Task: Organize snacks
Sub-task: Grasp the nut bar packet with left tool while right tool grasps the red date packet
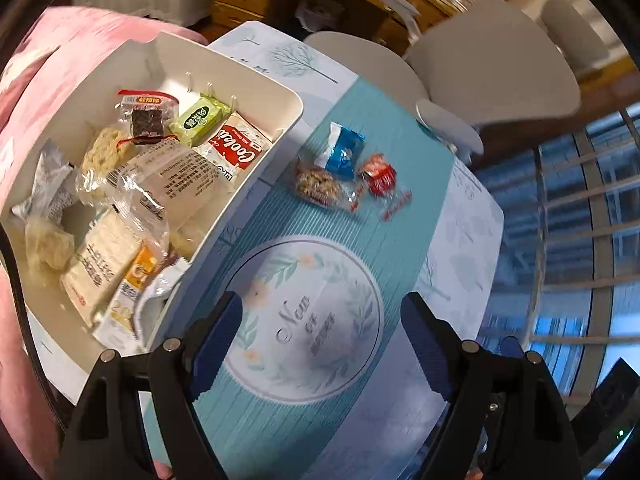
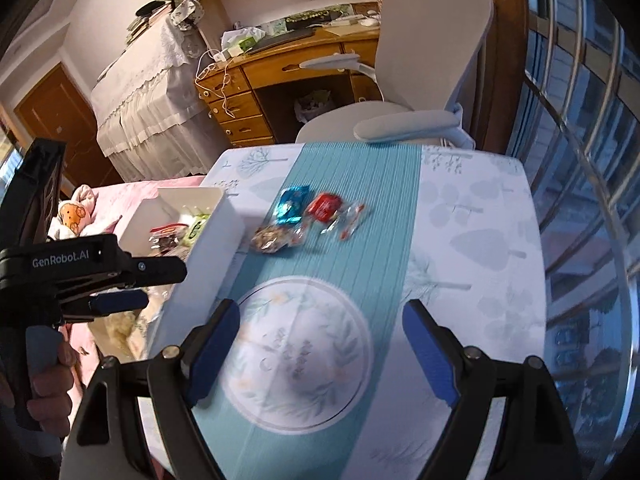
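A white bin [image 1: 236, 196] [image 2: 218, 236] on the table's left holds several wrapped snacks. Three loose snacks lie on the teal runner beyond: a blue packet [image 1: 342, 152] [image 2: 291, 205], a red packet [image 1: 378, 174] [image 2: 325, 207] and a clear-wrapped nut bar [image 1: 318, 188] [image 2: 272, 239]. My left gripper [image 1: 320, 340] hangs open over the round print beside the bin, nothing between its fingers. My right gripper [image 2: 320, 344] is open too, above the same print, empty. In the right wrist view the left gripper [image 2: 120, 292] shows at the left edge over the bin, held by a hand.
The table [image 2: 472, 216] has a leaf-print cloth with a teal runner [image 1: 360, 128]. A grey office chair [image 2: 420, 80] [image 1: 492, 64] stands at the far edge, a wooden desk [image 2: 288, 68] behind it. Pink bedding [image 1: 48, 80] lies left; window bars [image 2: 580, 120] run right.
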Action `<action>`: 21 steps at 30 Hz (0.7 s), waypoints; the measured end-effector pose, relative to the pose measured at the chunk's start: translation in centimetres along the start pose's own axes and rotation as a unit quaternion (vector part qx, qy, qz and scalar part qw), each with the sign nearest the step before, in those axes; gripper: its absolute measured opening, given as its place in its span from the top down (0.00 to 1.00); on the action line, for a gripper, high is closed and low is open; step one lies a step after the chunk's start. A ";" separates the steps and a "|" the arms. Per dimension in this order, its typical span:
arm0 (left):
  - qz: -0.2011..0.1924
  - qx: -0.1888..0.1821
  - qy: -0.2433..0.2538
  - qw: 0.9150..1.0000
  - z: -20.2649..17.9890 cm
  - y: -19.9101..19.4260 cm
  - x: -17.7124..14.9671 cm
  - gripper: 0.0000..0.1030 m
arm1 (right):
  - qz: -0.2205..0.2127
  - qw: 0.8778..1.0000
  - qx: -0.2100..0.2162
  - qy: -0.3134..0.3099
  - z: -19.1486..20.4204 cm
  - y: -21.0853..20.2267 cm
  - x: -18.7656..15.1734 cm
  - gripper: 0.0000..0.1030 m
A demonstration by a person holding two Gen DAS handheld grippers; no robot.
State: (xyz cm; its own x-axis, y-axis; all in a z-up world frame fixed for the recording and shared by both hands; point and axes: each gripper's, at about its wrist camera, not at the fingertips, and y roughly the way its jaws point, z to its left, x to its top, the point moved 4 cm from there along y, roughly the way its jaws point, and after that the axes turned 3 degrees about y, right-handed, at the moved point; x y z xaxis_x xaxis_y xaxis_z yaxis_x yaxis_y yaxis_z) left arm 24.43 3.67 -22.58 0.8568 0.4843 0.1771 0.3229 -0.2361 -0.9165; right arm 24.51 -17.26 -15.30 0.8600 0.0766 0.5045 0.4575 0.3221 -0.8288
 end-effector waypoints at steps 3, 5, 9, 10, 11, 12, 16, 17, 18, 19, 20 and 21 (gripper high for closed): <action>-0.017 0.003 -0.028 0.999 -0.4 1.1 0.6 0.22 | -0.013 1.000 -0.004 -0.027 -0.8 0.9 1.3 0.18; -0.027 0.002 -0.046 0.999 -0.5 2.0 1.0 0.22 | -0.025 0.998 -0.009 -0.050 -1.4 1.9 2.2 0.18; -0.032 -0.001 -0.079 0.996 -1.1 4.6 2.0 0.22 | -0.045 0.995 -0.009 -0.091 -2.2 4.0 3.8 0.18; -0.032 -0.003 -0.085 0.996 -1.3 5.2 2.2 0.22 | -0.047 0.993 -0.008 -0.104 -2.5 4.9 4.1 0.18; -0.033 -0.004 -0.092 0.995 -1.4 6.0 2.5 0.22 | -0.049 0.992 -0.007 -0.113 -2.5 5.5 4.3 0.18; -0.036 -0.005 -0.097 0.995 -1.5 6.5 2.6 0.22 | -0.053 0.991 -0.004 -0.125 -2.6 6.4 4.5 0.18; -0.053 -0.009 -0.124 0.991 -1.6 8.8 3.4 0.22 | -0.068 0.985 -0.002 -0.159 -2.8 9.3 5.0 0.18; -0.055 -0.006 -0.129 0.990 -1.5 9.3 3.5 0.22 | -0.070 0.984 0.004 -0.166 -2.8 10.1 5.1 0.18; -0.060 -0.004 -0.134 0.989 -1.4 9.8 3.7 0.22 | -0.072 0.983 0.010 -0.171 -2.7 10.9 5.1 0.18; -0.067 -0.003 -0.139 0.988 -1.3 10.1 3.9 0.22 | -0.076 0.981 0.014 -0.179 -2.5 11.6 5.2 0.18; -0.072 -0.002 -0.144 0.987 -1.2 10.5 4.2 0.22 | -0.080 0.978 0.017 -0.191 -2.3 12.3 5.2 0.18; -0.076 -0.002 -0.147 0.986 -1.2 10.9 4.4 0.22 | -0.084 0.975 0.019 -0.204 -2.0 13.1 5.2 0.18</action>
State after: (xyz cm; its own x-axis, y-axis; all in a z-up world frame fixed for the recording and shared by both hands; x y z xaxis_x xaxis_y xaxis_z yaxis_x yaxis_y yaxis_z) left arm 32.17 2.26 -31.33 0.6443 0.7382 0.1998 0.4409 -0.1452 -0.8857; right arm 35.42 -14.58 -24.02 0.6086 0.3859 0.6934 0.5691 0.3966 -0.7203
